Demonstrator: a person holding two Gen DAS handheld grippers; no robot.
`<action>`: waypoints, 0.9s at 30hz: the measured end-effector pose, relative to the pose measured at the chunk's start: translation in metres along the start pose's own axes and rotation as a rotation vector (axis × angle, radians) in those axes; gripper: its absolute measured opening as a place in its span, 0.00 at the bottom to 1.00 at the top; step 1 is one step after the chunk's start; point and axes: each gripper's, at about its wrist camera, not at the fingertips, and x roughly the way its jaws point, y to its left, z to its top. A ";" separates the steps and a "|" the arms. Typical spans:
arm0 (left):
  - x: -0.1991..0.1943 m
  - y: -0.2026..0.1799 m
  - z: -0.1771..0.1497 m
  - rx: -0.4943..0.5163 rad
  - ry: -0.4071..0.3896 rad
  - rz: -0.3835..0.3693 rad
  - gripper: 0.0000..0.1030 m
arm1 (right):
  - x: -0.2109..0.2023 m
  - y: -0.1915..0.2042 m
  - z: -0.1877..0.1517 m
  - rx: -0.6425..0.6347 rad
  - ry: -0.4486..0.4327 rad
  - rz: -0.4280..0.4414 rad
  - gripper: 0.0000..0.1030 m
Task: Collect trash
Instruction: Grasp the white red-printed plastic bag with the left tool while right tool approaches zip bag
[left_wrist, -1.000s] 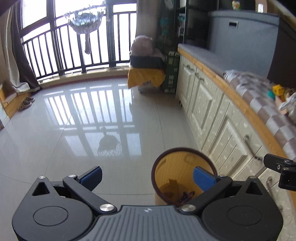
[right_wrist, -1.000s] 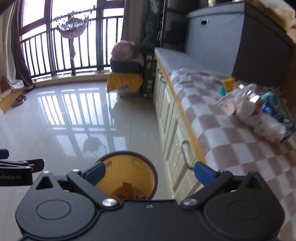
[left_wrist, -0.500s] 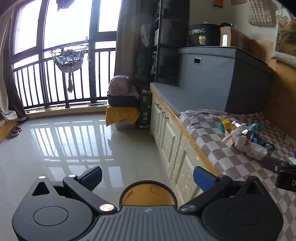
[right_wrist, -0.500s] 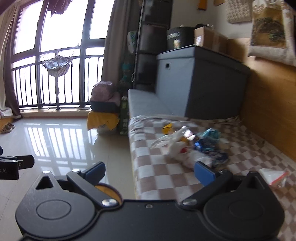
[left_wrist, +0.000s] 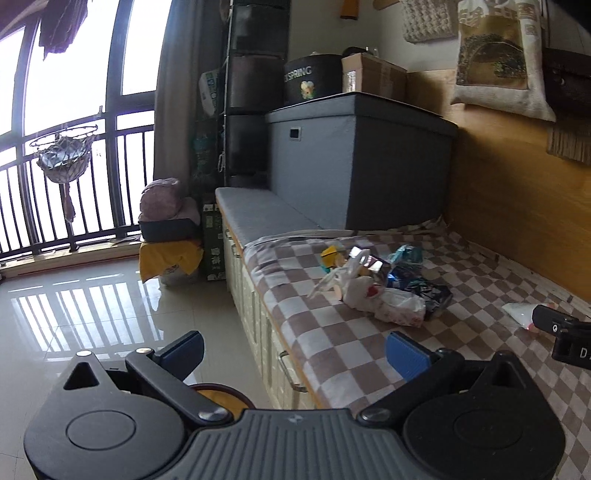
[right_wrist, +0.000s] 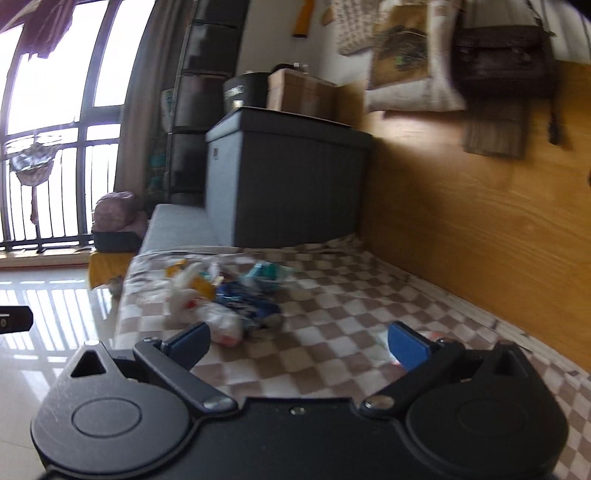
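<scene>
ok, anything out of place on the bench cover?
Yes: a heap of trash, bags and wrappers, lies loose on the checked cover. One more white wrapper sits apart near the wood wall. Both grippers, jaws open, hold nothing.

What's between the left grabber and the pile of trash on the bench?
Only bare checkered cloth. The left wrist view shows the open left gripper short of the trash pile, nothing between them.

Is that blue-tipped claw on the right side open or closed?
Open. The right gripper has its blue fingertips spread wide apart, with only the checkered blanket between them.
</scene>
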 end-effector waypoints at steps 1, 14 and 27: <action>0.002 -0.008 -0.002 0.008 0.001 -0.012 1.00 | 0.001 -0.008 -0.003 0.009 0.001 -0.013 1.00; 0.052 -0.062 -0.007 -0.043 0.046 -0.213 1.00 | 0.065 -0.097 -0.025 0.281 0.026 -0.074 1.00; 0.143 -0.071 0.017 -0.422 0.126 -0.326 1.00 | 0.126 -0.144 -0.062 0.519 0.031 -0.134 1.00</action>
